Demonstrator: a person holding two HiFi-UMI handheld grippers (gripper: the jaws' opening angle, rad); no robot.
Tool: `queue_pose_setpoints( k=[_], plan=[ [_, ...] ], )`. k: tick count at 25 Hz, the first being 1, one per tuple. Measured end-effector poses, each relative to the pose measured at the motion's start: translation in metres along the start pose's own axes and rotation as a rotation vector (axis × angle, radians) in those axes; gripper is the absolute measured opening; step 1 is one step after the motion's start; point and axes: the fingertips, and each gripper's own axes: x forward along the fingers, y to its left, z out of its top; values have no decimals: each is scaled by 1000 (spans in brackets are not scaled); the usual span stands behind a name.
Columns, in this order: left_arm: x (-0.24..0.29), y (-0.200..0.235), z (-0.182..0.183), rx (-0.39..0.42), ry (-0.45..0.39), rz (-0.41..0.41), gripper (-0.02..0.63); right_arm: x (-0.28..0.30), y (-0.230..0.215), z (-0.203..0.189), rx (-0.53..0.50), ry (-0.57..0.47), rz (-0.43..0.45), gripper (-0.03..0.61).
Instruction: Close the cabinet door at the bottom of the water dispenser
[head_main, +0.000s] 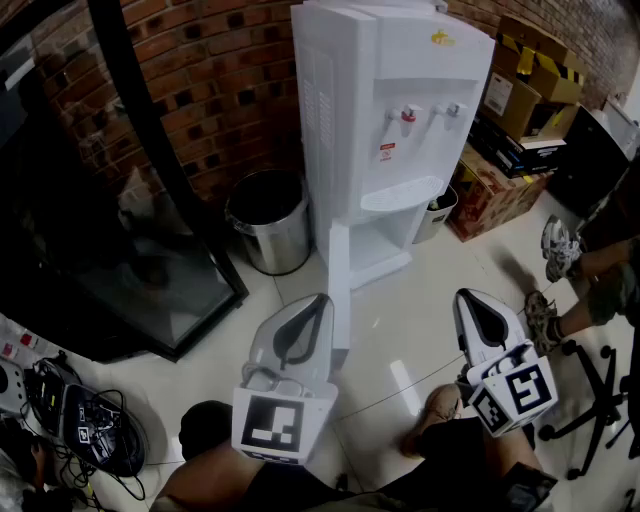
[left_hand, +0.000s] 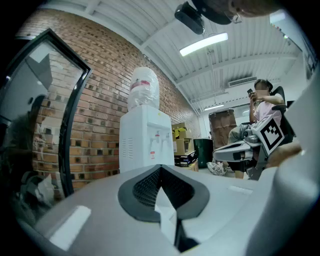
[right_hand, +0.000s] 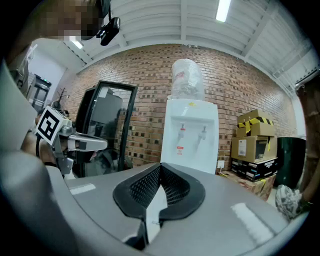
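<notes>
Left claw (head_main: 320, 300) and right claw (head_main: 468, 295) are both closed and empty, while the cabinet door (head_main: 340, 270), ajar at frame centre below the water dispenser (head_main: 390, 110), looks light, stiff and hinged, best pushed near its free edge.

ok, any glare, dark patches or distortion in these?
Head view: left side dark around the glass door, glare streak on the floor. Left gripper view: ceiling light blown out, heavy fisheye bend. Right gripper view: same bend, black corners.
</notes>
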Motion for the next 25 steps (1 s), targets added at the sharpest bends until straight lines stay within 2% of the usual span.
queue_pose_setpoints(
  k=[4,5,6,9,14,17,25],
  plan=[
    [4,15,-7,4,22,34,0,24,19,-5,-36,11,55,2],
    [4,18,-9,8,29,42,2,30,25,-7,-42,18,74,17],
    [4,22,-11,13,35,50,0,36,33,-10,-47,25,97,74],
    [3,36,-24,37,59,76,0,54,59,-23,-68,59,176,107],
    [-2,54,-60,19,126,109,2,69,110,-58,-94,147,317,126],
    [-2,57,-62,3,131,114,0,73,137,-77,-134,200,392,152],
    [3,50,-58,9,111,94,0,77,167,-131,-213,350,480,149]
  ],
)
